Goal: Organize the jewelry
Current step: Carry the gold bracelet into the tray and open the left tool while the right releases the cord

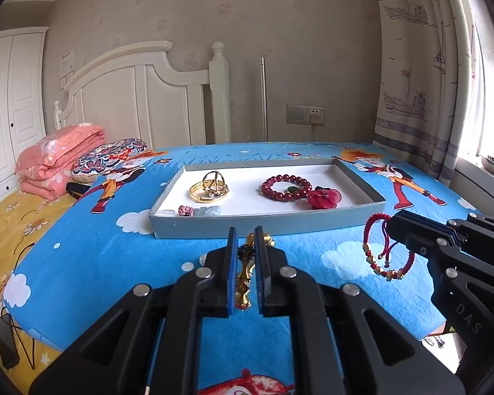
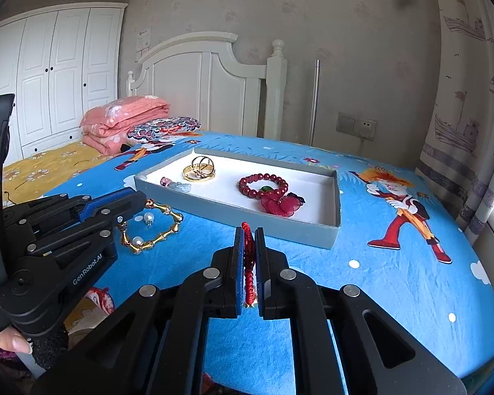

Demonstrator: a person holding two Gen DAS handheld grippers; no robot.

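Your left gripper [image 1: 246,240] is clamping the gold bracelet [image 1: 245,273], its length running along the fingers toward the far-side tray [image 1: 263,227]. Your right gripper [image 2: 249,240] is pinching the red cord bracelet [image 2: 248,263] edge-on, its loop dangling just near of the tray's right end. The red bead bracelet [image 1: 286,188] is lying inside.
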